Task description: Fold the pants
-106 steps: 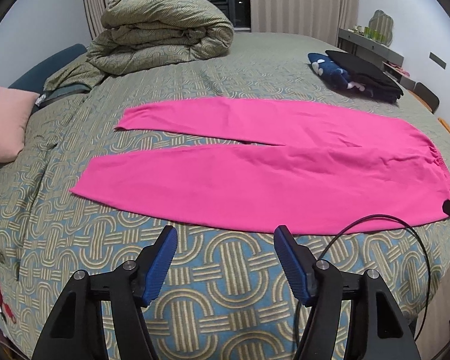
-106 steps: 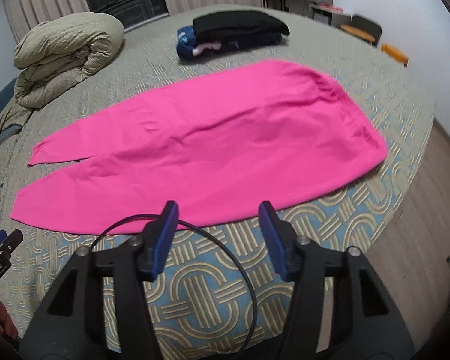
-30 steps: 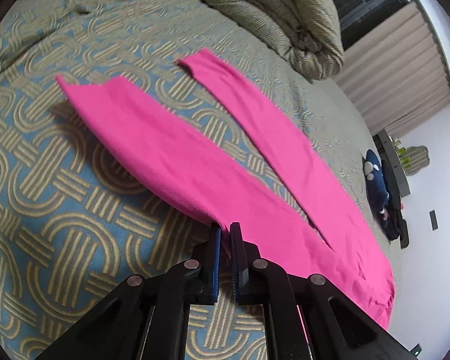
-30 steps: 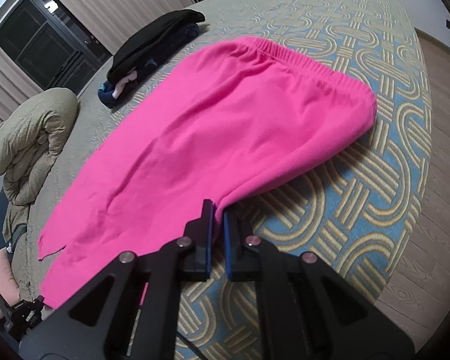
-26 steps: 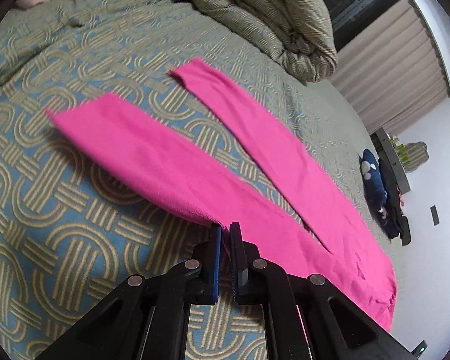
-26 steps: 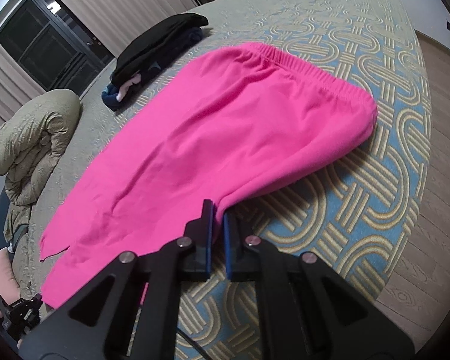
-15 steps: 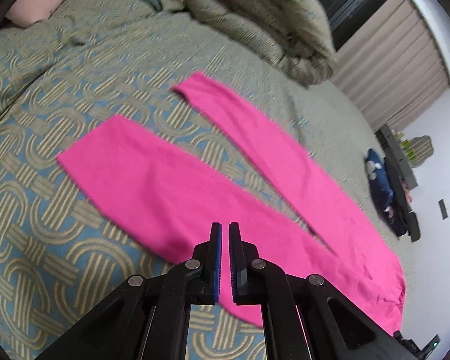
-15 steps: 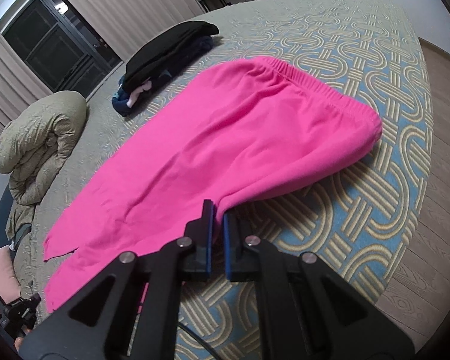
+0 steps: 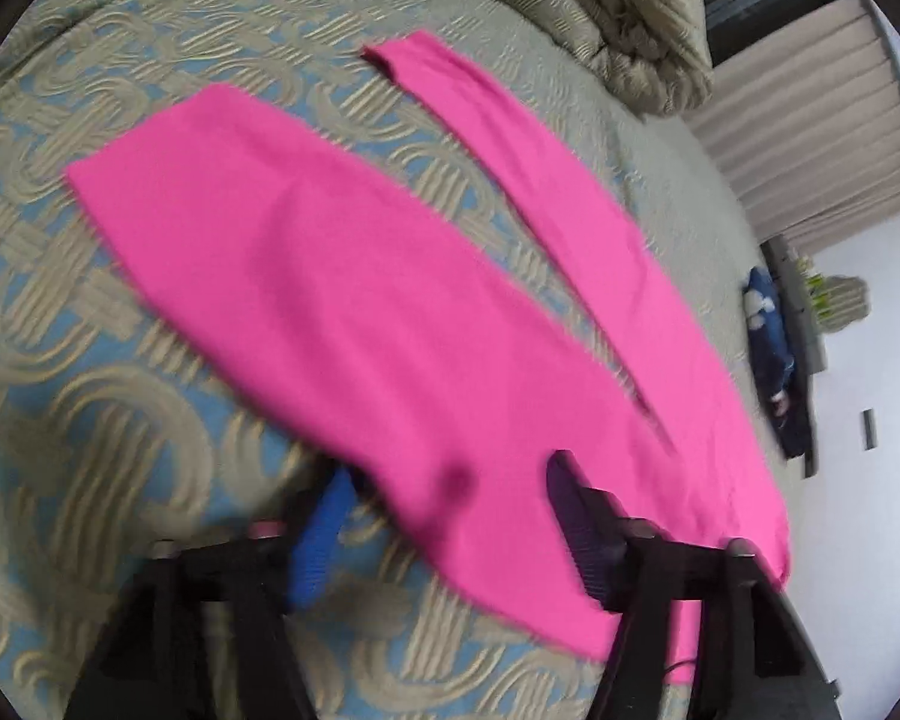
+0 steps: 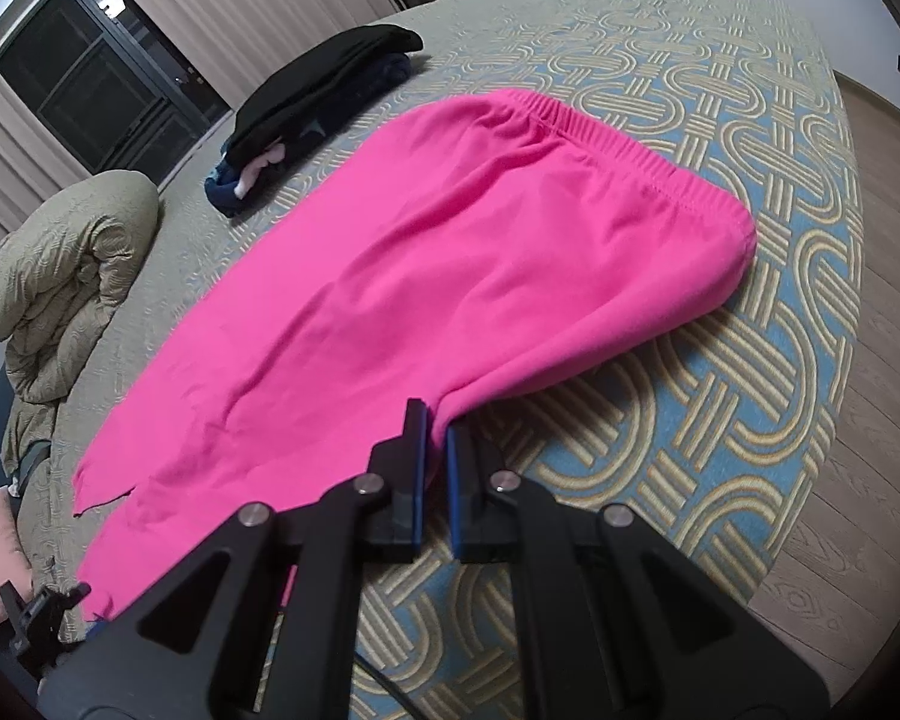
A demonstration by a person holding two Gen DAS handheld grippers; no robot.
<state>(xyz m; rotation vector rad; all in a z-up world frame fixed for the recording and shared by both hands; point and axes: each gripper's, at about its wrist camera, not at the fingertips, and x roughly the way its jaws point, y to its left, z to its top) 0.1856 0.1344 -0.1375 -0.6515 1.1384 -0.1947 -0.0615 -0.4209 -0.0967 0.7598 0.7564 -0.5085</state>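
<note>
Pants (image 10: 426, 252) lying spread along bed (image 10: 750, 120), both legs apart, waistband at 1 o'clock in right view. No fold yet judged complete; lengthwise fold only starting.

Right tool (image 10: 435, 420) clenching near side edge of pants, lifting it slightly.

Left tool (image 9: 450, 498) standing wide apart, released, near leg fabric draping between fingers; view blurred.

No readable writing or brand showing.

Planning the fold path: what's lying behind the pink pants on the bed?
Behind the pink pants sits a pile of dark clothes, black on top, navy beneath. A rolled olive duvet lies further left. What the pile covers cannot be seen.
</note>
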